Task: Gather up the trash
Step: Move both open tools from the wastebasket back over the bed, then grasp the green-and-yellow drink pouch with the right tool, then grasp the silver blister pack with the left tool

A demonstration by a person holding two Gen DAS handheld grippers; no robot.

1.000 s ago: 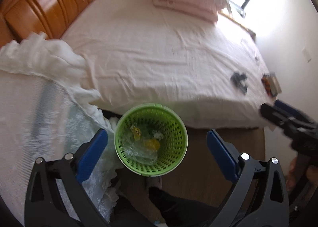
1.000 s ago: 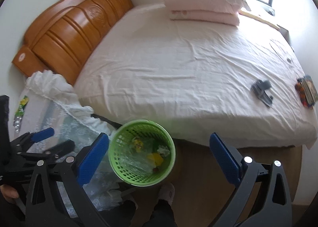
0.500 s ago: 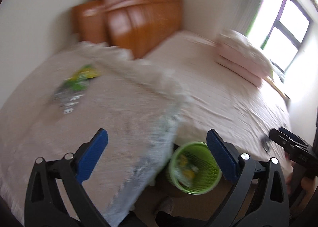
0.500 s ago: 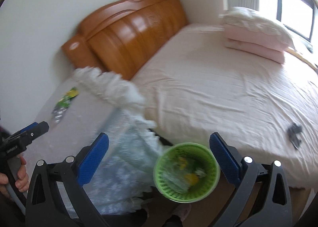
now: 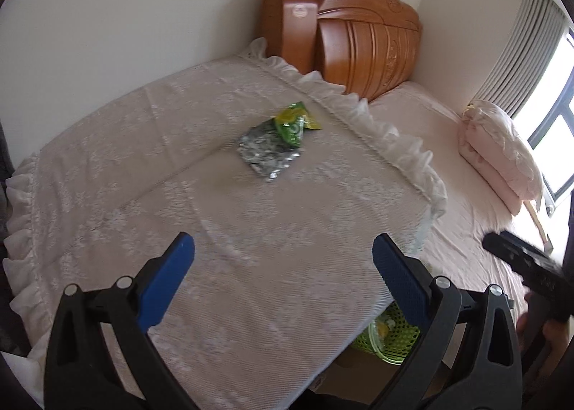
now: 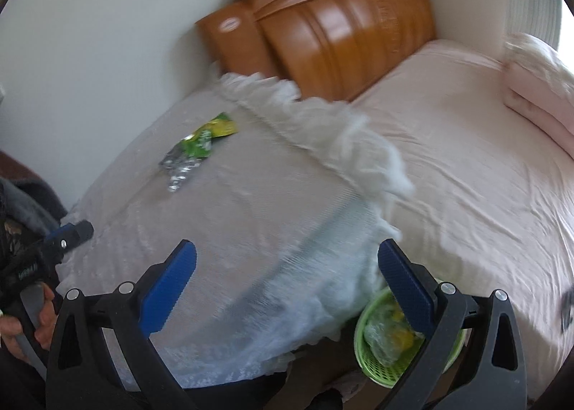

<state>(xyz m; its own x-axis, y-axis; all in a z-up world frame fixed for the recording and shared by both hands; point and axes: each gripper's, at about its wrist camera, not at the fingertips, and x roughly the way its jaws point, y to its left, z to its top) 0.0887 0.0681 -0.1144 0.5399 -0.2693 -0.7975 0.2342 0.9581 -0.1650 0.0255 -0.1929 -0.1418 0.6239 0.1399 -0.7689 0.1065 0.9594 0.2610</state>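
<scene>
A crumpled green and silver snack wrapper (image 5: 278, 144) lies on a table covered with a white lace cloth (image 5: 179, 194); it also shows in the right wrist view (image 6: 195, 153). My left gripper (image 5: 283, 277) is open and empty, above the cloth, short of the wrapper. My right gripper (image 6: 287, 282) is open and empty over the table's near edge. A green mesh trash basket (image 6: 391, 367) with some trash in it stands on the floor between table and bed; the left wrist view shows a part of the basket (image 5: 391, 338) under the table edge.
A bed with a pink sheet (image 6: 466, 166), a wooden headboard (image 6: 340, 22) and folded pink bedding (image 5: 502, 162) lies to the right. The cloth's ruffled edge (image 6: 323, 130) hangs toward the bed. A window (image 5: 552, 144) is at far right.
Both views have swung left and up, from the basket and bed to the cloth-covered table. The wrapper has come into plain view. Both grippers stay open.
</scene>
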